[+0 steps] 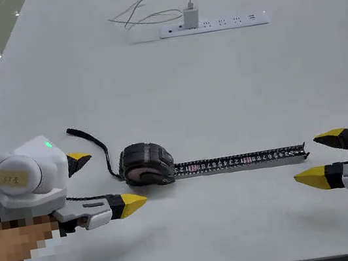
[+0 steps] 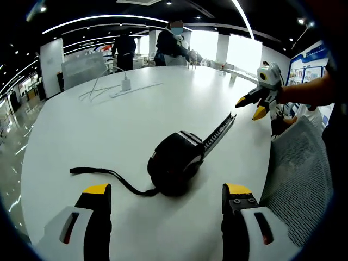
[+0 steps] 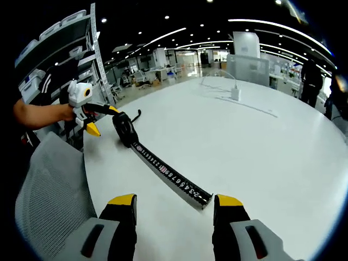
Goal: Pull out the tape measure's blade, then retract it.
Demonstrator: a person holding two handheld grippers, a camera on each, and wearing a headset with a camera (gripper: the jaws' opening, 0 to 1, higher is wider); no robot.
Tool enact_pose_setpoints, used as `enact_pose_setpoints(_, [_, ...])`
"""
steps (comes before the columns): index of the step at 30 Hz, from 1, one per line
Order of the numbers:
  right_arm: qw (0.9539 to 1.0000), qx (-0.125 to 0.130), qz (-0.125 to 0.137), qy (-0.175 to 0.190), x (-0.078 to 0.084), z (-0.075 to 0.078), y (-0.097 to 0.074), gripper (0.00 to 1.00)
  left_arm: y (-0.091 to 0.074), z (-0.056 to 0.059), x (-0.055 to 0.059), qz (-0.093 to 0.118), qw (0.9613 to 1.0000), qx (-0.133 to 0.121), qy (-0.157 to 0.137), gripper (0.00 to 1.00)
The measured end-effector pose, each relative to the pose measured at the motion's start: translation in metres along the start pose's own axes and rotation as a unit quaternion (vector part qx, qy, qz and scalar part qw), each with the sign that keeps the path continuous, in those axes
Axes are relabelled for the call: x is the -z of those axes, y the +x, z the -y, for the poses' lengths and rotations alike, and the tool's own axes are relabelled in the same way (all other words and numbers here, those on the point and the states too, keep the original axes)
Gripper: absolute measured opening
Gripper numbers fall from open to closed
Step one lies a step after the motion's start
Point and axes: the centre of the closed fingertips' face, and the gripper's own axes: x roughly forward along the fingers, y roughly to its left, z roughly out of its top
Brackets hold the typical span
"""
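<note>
There is one table [image 1: 221,96]. On it lies one tape measure [image 1: 146,164] with one blade [image 1: 238,161] and one strap [image 1: 93,143]. There is one power strip [image 1: 213,25], one charger [image 1: 190,16] and one cable [image 1: 142,13]. There are two tools, the left tool [image 1: 118,177] and the right tool [image 1: 305,159].

Tape measure [image 1: 145,165] between left tongs [image 1: 118,177], right tongs [image 1: 305,159]
</note>
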Motion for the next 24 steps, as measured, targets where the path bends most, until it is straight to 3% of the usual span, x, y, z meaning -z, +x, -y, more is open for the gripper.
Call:
enact_pose_setpoints(4, [0.9996, 0.026, 0.007, 0.003, 0.000, -0.004, -0.007, 0.58, -0.010, 0.002, 0.008, -0.013, 0.9996, -0.026, -0.005, 0.85])
enact_pose_setpoints(9, [0.9989, 0.041, 0.019, 0.011, -0.003, -0.013, -0.017, 0.64, -0.021, 0.003, 0.009, 0.001, 0.9980, -0.051, -0.038, 0.95])
enact_pose_setpoints(11, [0.9988, 0.043, 0.020, 0.012, -0.002, -0.017, -0.019, 0.68, -0.024, 0.004, 0.008, 0.005, 0.9975, -0.054, -0.046, 0.99])
enact_pose_setpoints(24, [0.9966, 0.073, 0.035, 0.015, -0.004, -0.034, -0.041, 0.83, -0.047, 0.019, 0.000, 0.035, 0.9951, -0.052, -0.076, 0.99])
